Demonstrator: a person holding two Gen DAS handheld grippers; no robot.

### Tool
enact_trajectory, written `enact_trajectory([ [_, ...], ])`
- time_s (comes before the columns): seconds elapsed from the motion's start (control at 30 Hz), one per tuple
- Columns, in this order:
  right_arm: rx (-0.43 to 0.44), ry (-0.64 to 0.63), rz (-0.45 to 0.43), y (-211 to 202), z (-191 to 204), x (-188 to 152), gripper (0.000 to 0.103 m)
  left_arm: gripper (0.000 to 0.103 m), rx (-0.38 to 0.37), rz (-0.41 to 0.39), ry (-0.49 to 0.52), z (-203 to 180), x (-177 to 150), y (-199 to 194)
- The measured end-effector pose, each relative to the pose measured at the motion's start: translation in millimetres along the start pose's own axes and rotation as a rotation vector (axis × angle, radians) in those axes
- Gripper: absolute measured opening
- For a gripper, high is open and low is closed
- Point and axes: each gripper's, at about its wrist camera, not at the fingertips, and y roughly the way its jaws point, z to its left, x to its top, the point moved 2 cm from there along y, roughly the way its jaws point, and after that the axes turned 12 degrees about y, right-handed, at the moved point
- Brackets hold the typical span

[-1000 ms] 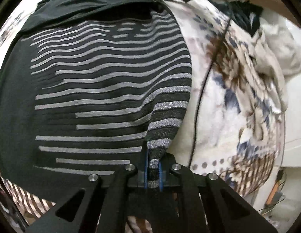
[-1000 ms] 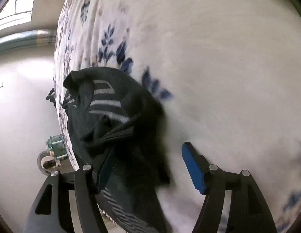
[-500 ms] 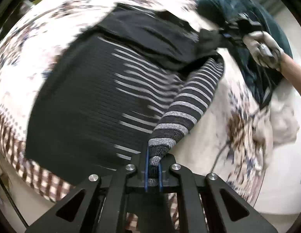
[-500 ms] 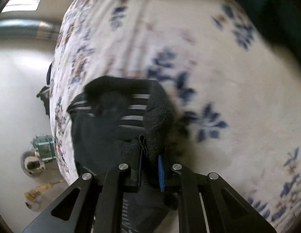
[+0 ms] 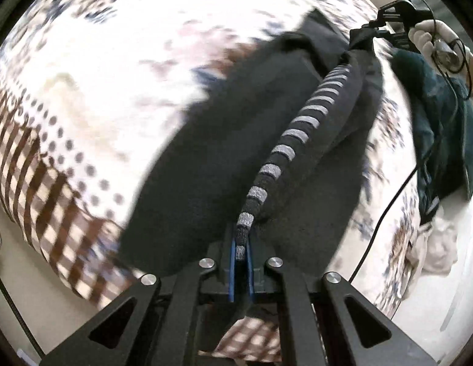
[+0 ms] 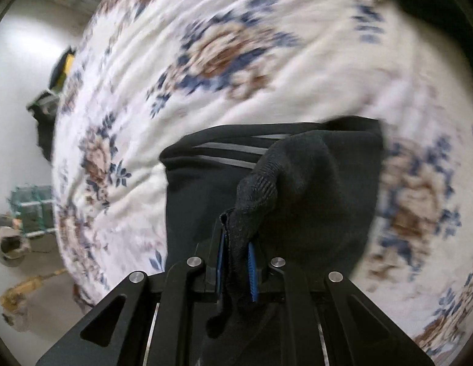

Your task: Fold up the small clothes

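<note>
Both claws clamp black striped sweater (image 5: 224, 164), stretched between: left claw (image 5: 241, 256), right claw (image 6: 236, 253).

Each claw is a matte black frame of angular arms with triangular cut-outs, joined by four round silver screw heads set in a shallow arc. The left claw (image 5: 241, 251) carries two thin blue pads on its fingers; the right claw (image 6: 236, 259) has the same blue pads, one showing a ribbed edge. In the left wrist view, a hand (image 5: 431, 38) in a white glove appears, with a thin black cable (image 5: 386, 210) trailing from it.
</note>
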Motion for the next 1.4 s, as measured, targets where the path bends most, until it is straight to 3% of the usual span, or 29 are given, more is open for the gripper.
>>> enact_trajectory([
  [0.1,-0.070,-0.002,0.005,46.8,50.7,3.8,0.013,0.004,-0.013,0.002,-0.014,25.3,6.3,7.8],
  [0.27,-0.179,0.000,-0.010,87.6,90.8,9.1,0.013,0.004,-0.041,0.056,-0.033,53.9,4.9,23.4],
  [0.33,-0.184,0.042,0.023,99.3,94.3,11.7,0.019,0.008,-0.089,0.101,-0.085,66.9,1.5,29.9],
  [0.37,-0.148,0.067,0.050,102.0,94.3,11.9,0.027,0.011,-0.133,0.113,-0.127,77.2,-0.5,29.4],
  [0.4,-0.104,0.083,0.066,103.1,95.2,10.8,0.028,0.017,-0.164,0.113,-0.160,85.1,-1.4,26.0],
  [0.43,0.008,0.103,0.098,100.8,97.4,8.1,0.028,0.030,-0.179,0.104,-0.180,92.1,-0.9,20.7],
  [0.47,0.095,0.106,0.123,98.0,100.3,5.5,0.030,0.054,-0.180,0.096,-0.185,96.5,0.1,15.9],
  [0.5,0.161,0.100,0.132,92.4,102.4,2.5,0.037,0.063,-0.183,0.084,-0.184,99.2,2.2,11.2],
  [0.53,0.170,0.088,0.107,83.0,102.5,-0.8,0.040,0.066,-0.200,0.061,-0.181,99.9,5.5,5.6],
  [0.63,0.124,0.053,0.016,60.2,94.1,-6.2,0.048,0.066,-0.209,0.040,-0.097,86.2,20.8,-0.2],
  [0.7,0.000,0.038,-0.050,50.4,80.9,-6.1,0.048,0.066,-0.174,0.043,0.007,64.7,31.7,3.5],
  [0.8,-0.074,0.051,-0.073,48.6,59.0,2.8,0.048,0.066,-0.143,0.063,0.128,32.4,40.0,19.2],
  [0.87,-0.068,0.082,-0.065,55.1,47.4,8.1,0.048,0.063,-0.098,0.074,0.205,12.7,40.8,33.3],
  [0.9,-0.068,0.105,-0.060,59.8,42.4,11.1,0.048,0.056,-0.073,0.071,0.237,6.8,39.1,39.4],
  [0.93,-0.058,0.117,-0.055,64.0,40.2,14.2,0.048,0.023,-0.059,0.071,0.252,2.6,39.1,43.1],
  [0.97,-0.047,0.120,-0.049,69.2,42.4,14.4,0.048,0.006,-0.011,0.077,0.277,-1.1,36.7,48.7],
  [1.07,-0.055,0.065,-0.041,85.9,60.4,14.0,0.048,0.005,0.004,0.049,0.308,0.6,31.5,47.3],
  [1.13,-0.127,-0.008,-0.051,100.8,78.0,14.1,0.041,0.005,0.003,0.037,0.291,6.8,27.8,40.9],
  [1.17,-0.166,-0.026,-0.074,104.7,83.2,13.2,0.006,0.005,-0.004,0.031,0.266,13.7,26.7,36.9],
  [1.2,-0.213,-0.048,-0.105,104.8,88.4,13.6,0.007,0.005,0.002,0.025,0.250,20.1,28.5,35.5],
  [1.4,-0.194,0.012,-0.194,71.5,96.9,19.6,0.007,0.005,-0.025,-0.002,0.156,38.8,32.4,23.8],
])
